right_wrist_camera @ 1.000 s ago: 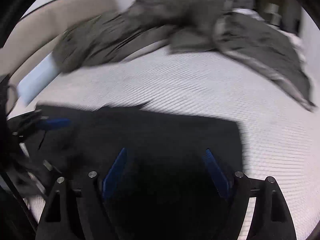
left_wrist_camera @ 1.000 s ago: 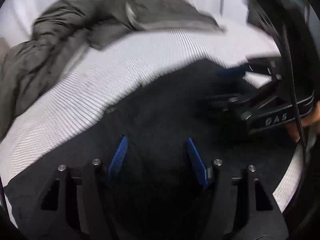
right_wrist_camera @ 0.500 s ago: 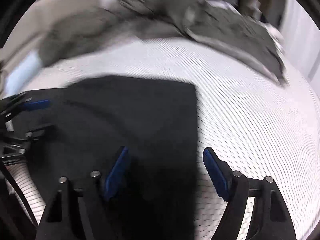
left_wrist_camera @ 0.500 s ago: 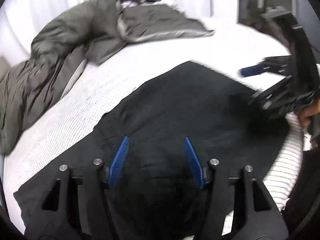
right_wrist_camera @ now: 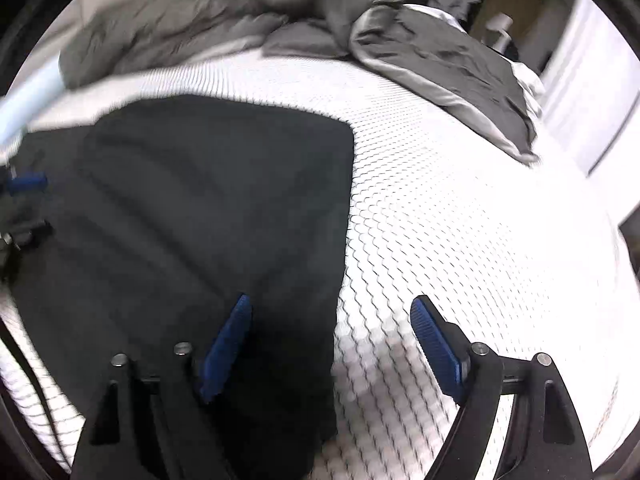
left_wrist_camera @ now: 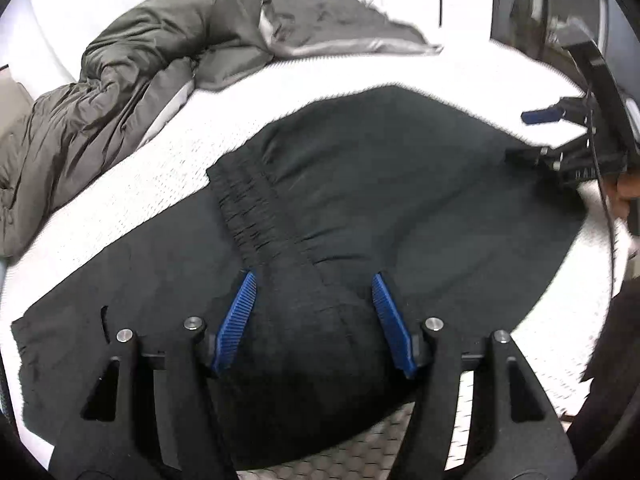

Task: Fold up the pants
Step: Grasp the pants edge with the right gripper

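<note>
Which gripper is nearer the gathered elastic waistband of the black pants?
Left. The left gripper hangs open right at the near end of the gathered elastic waistband. The right gripper stands open over the black pants' opposite edge on the white mattress.

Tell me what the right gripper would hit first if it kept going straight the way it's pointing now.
Probably the side edge of the black pants. The open right gripper straddles that edge, one blue pad over the fabric, the other over the white mattress. Depth is unclear, so the mattress could come first.
</note>
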